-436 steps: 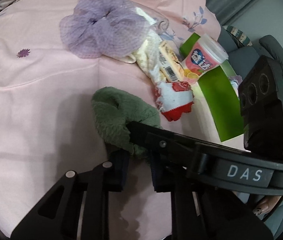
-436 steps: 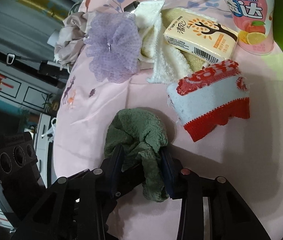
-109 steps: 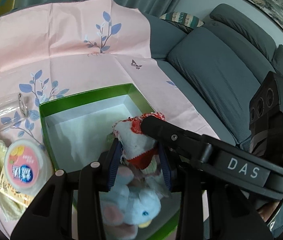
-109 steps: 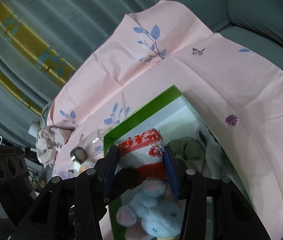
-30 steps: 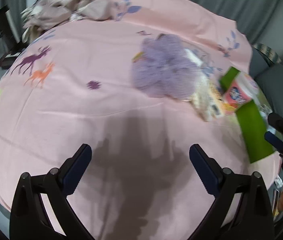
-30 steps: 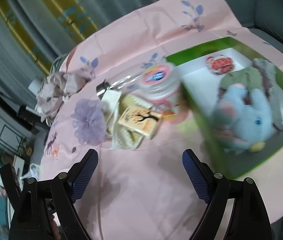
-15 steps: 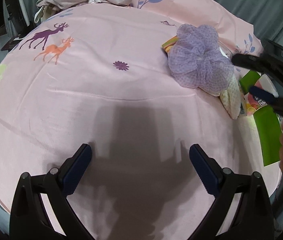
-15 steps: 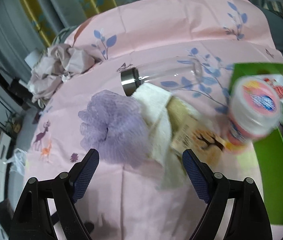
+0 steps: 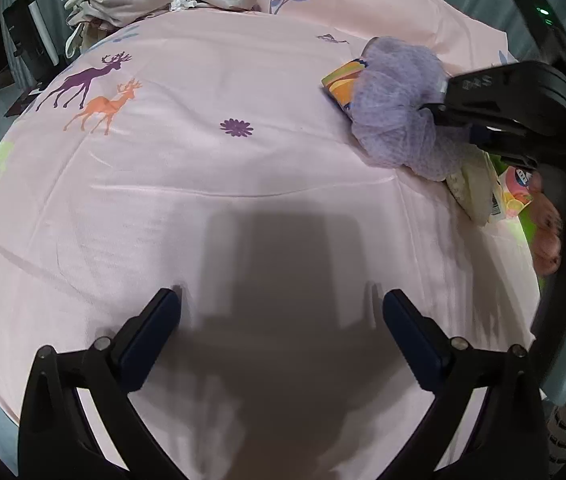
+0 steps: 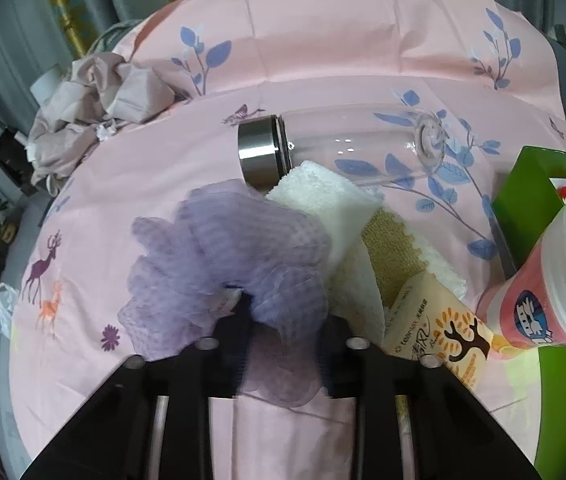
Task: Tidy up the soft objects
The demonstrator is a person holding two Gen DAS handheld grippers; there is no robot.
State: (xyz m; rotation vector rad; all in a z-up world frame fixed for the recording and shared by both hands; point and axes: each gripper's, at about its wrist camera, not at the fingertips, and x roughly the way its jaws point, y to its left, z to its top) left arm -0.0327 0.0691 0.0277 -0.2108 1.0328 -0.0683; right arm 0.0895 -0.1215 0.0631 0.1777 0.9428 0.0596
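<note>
A purple mesh puff (image 10: 227, 248) lies on the pink tablecloth, leaning on a folded white towel (image 10: 323, 200) and a yellowish cloth (image 10: 391, 248). My right gripper (image 10: 285, 312) has its jaws closing, with the near edge of the puff pinched between the pads. The left wrist view shows the same puff (image 9: 395, 120) at the right, with the right gripper (image 9: 443, 120) reaching into it from the right. My left gripper (image 9: 281, 300) hangs open over bare cloth, holding nothing. The green box (image 10: 523, 192) stands at the far right.
A clear glass bottle (image 10: 343, 148) with a steel cap lies behind the towels. A tissue pack (image 10: 439, 336) and a pink gum jar (image 10: 551, 292) sit beside the box. Crumpled beige fabric (image 10: 95, 112) is at the far left. A colourful packet (image 9: 341, 84) peeks from under the puff.
My right gripper has swung left from the green box to the purple puff and closed from wide open onto it. The left gripper has stayed open over the cloth.
</note>
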